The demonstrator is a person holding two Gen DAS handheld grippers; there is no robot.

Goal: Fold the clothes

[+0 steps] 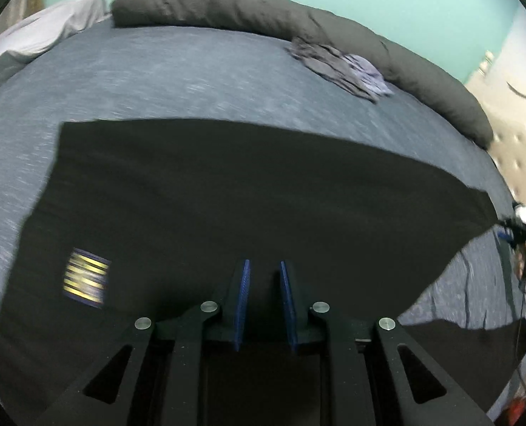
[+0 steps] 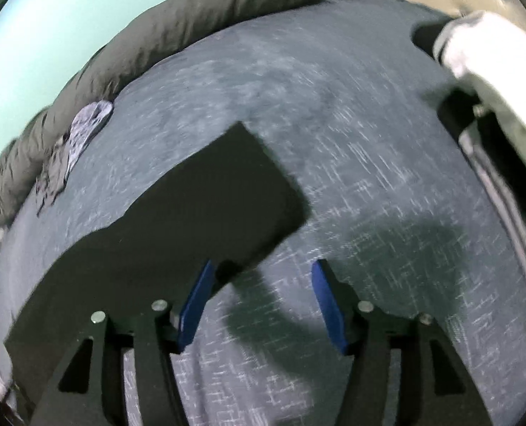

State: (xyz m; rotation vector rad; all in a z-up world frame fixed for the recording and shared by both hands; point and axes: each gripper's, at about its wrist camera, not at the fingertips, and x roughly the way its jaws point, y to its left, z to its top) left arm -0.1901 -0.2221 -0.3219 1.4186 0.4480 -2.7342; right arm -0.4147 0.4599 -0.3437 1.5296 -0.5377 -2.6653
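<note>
A black T-shirt (image 1: 227,195) lies spread flat on the grey-blue bed sheet (image 1: 156,81), with a striped yellow and blue print (image 1: 85,278) near its left side. My left gripper (image 1: 264,266) hovers over the shirt's near part; its blue pads stand a narrow gap apart with only dark fabric behind them. In the right wrist view one sleeve (image 2: 227,195) of the shirt juts out across the sheet (image 2: 369,142). My right gripper (image 2: 263,264) is wide open, and the sleeve's end reaches just inside its left pad. That gripper (image 1: 518,227) also shows at the shirt's right corner.
A rolled dark grey duvet (image 1: 227,3) runs along the far side of the bed, with a crumpled lilac-grey garment (image 1: 341,67) against it. A white pillow (image 1: 50,32) sits far left. White cloth (image 2: 490,46) and a dark frame lie past the bed's right edge.
</note>
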